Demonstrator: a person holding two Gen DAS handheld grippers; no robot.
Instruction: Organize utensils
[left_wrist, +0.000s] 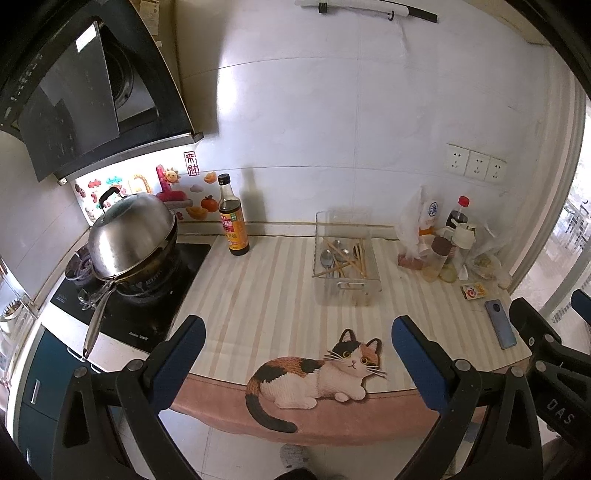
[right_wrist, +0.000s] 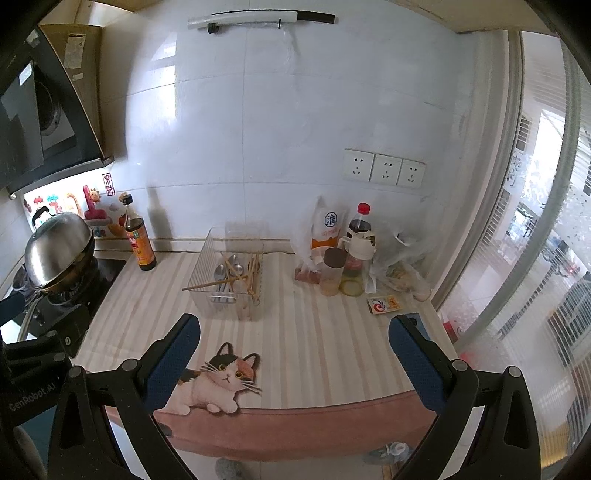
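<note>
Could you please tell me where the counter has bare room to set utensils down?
Bare mat lies between the soy sauce bottle and the clear bin, and in front of the bin, up to the cat picture. The right end by the jars and bags and phone is crowded.

Striped mat (left_wrist: 266, 295) (cat-printed) carries clear bin (left_wrist: 347, 291), bottle (left_wrist: 232, 221), phone (left_wrist: 500, 328).

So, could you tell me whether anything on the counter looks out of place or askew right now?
Yes: in the clear utensil bin, the chopsticks lie crisscrossed over the spoons, and one pokes out past the bin's left edge. Both grippers, left and right, are open and empty above the counter's front edge. I see no spill.
</note>
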